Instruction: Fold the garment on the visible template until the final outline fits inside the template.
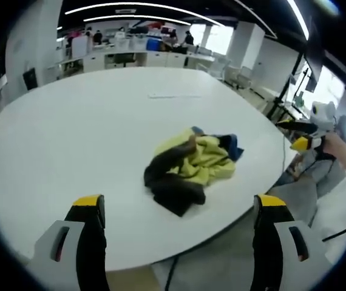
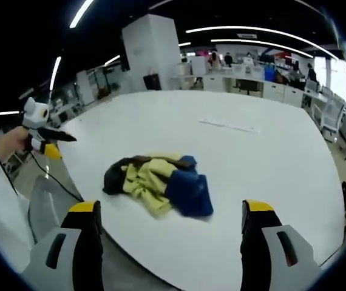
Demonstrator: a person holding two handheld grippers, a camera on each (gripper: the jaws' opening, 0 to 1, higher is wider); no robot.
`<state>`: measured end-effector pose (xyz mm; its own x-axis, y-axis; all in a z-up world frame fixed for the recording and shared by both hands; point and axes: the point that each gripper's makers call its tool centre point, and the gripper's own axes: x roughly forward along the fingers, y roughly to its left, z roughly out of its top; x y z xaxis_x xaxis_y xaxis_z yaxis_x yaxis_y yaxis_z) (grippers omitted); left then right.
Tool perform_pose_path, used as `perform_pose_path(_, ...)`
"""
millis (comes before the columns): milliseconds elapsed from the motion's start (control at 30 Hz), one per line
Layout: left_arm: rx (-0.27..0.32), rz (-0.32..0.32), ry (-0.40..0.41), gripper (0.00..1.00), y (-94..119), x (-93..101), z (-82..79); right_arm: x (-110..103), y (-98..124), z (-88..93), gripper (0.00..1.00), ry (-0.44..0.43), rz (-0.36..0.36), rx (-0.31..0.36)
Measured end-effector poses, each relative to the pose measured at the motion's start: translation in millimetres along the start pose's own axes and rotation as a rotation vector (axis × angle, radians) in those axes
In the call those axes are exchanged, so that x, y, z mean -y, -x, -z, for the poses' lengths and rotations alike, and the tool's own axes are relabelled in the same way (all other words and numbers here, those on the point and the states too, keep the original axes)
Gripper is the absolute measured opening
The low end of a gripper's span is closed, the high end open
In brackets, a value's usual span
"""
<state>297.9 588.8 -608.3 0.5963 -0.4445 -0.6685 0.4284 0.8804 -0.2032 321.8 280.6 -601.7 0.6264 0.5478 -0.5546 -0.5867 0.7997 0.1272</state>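
A crumpled garment [image 1: 191, 165] in yellow, dark brown and blue lies in a heap on the round white table [image 1: 82, 133], near its front edge. In the right gripper view the garment [image 2: 158, 182] shows its blue part toward me. My left gripper [image 1: 179, 203] hovers open just short of the heap and holds nothing. My right gripper [image 2: 171, 207] is open too, above the table edge and short of the cloth. Each gripper also appears in the other's view, held off the table's side: the right gripper [image 1: 291, 133] and the left gripper [image 2: 61, 144]. A thin pale strip [image 1: 174, 96] lies farther back on the table.
The table edge [image 2: 161, 276] curves close below the jaws. A person's grey-trousered legs [image 1: 306, 188] sit beside it, and a hand [image 2: 9, 142] holds the far gripper. Desks, chairs and shelves [image 1: 130, 54] line the far side of the room.
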Motion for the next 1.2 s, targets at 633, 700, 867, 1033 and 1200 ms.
perform_pose_path(633, -0.009, 0.016, -0.016, 0.97, -15, 1.0, -7.4, 7, -10, -0.3, 0.94, -0.004, -0.008, -0.005)
perform_pose_path(700, -0.013, 0.018, -0.019, 0.97, -17, 0.8, -6.9, 8, -11, 0.3, 0.93, -0.002, -0.013, -0.009)
perform_pose_path(867, -0.025, 0.023, -0.02, 0.96, -22, 0.9, -5.1, 9, -15, 0.4, 0.92, -0.005, -0.02, -0.015)
perform_pose_path(1033, -0.035, 0.028, -0.032, 0.96, -27, 1.5, -4.5, 11, -20, -0.4, 0.91, 0.001, -0.031, -0.018)
perform_pose_path(1200, -0.046, 0.031, -0.042, 0.95, -32, 0.8, -4.3, 13, -26, -1.7, 0.9, 0.011, -0.038, -0.023)
